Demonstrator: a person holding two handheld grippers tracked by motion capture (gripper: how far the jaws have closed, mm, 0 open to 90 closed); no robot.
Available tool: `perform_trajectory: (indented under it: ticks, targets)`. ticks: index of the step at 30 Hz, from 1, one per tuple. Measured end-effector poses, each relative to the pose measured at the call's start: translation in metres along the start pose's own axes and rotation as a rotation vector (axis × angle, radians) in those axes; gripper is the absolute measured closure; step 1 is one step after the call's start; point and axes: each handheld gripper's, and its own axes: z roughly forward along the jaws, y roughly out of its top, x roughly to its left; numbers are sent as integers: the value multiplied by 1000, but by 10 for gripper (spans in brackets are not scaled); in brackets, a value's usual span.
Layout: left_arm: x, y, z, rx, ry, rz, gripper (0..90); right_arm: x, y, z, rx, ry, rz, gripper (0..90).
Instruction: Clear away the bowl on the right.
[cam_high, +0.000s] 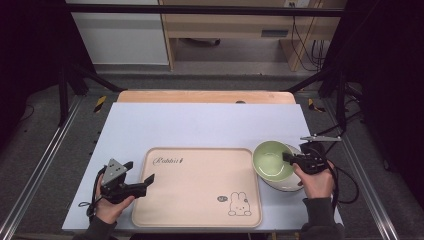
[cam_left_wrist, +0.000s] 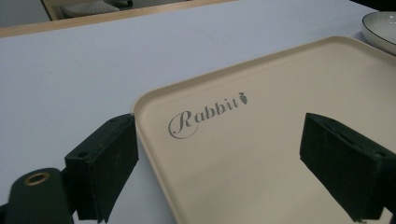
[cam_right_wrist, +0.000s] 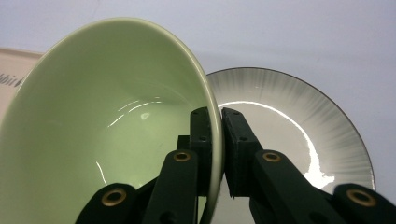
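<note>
The right gripper (cam_right_wrist: 215, 154) has its jaws pinched on the rim of the green bowl (cam_right_wrist: 107, 121), tilted above the white plate (cam_right_wrist: 299, 126). Glazed, rigid and breakable, it looks slippery; a deeper rim bite seems wise. The left gripper (cam_left_wrist: 219, 163) gapes empty over the tray (cam_left_wrist: 261, 140).

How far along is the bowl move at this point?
Done: the right gripper has clamped the green bowl by its rim. In hand: the bowl hangs tilted above the white plate. Left: setting it down, probably on the tray, which holds nothing yet. The left gripper waits open at the tray's edge.
</note>
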Motion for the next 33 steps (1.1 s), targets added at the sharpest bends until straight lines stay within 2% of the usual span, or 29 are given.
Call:
perform_trajectory:
  ticks: [17, 21, 22, 33]
  targets:
    - [-1, 1, -2, -7, -2, 0, 113, 35, 15, 1, -13, 62, -67, 838]
    - [-1, 2, -2, -8, -3, 1, 113, 42, 18, 4, -14, 76, -83, 838]
    - [-1, 1, -2, -7, -4, 1, 113, 48, 20, 6, -8, 83, -84, 838]
    - [-1, 1, -2, -9, -5, 1, 112, 74, 31, 17, -18, 132, -127, 838]
